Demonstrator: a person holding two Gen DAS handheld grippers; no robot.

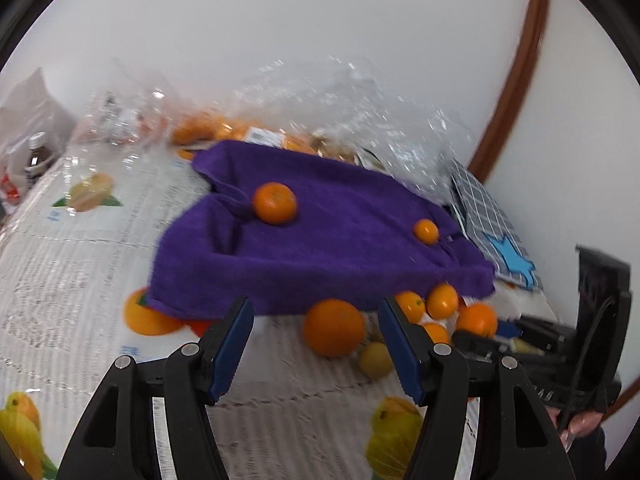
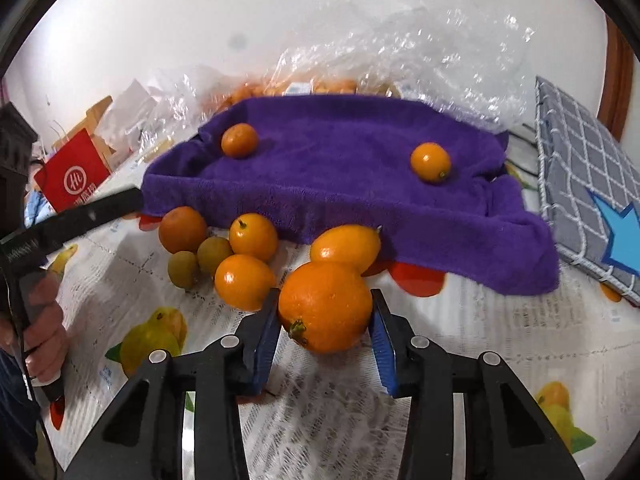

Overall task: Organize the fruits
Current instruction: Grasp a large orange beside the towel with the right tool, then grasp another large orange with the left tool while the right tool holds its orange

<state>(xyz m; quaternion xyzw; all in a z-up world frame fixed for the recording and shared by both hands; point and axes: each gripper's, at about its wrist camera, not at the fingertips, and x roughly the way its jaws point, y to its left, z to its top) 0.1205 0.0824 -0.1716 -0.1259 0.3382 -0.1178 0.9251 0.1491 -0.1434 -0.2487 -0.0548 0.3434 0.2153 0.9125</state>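
Gripping looks close: the right claw (image 2: 325,326) has the big orange (image 2: 326,306) between its blue pads (image 2: 267,340), both of which seem to touch the peel at its widest part, so I judge it narrowed onto the fruit, though how firmly it presses I cannot tell. This orange sits on the bench (image 2: 500,360) at the front of a loose pile, just ahead of the purple towel (image 2: 340,184), with a smaller oval fruit (image 2: 346,244) touching it behind and another (image 2: 244,282) just beside its left. Round, firm and fairly heavy for its size, it probably bears a snug squeeze, but the waxy peel may slide and the ball could roll out if pinched off centre; holding across the middle, as now, seems right. Two small oranges (image 2: 239,140) (image 2: 431,162) lie well apart on the towel, likely the sorting spots. Neighbours could be nudged when it lifts. The left claw (image 1: 316,344) hangs half open and empty above the bench, with another orange (image 1: 334,326) beyond it near the towel (image 1: 320,248) edge.
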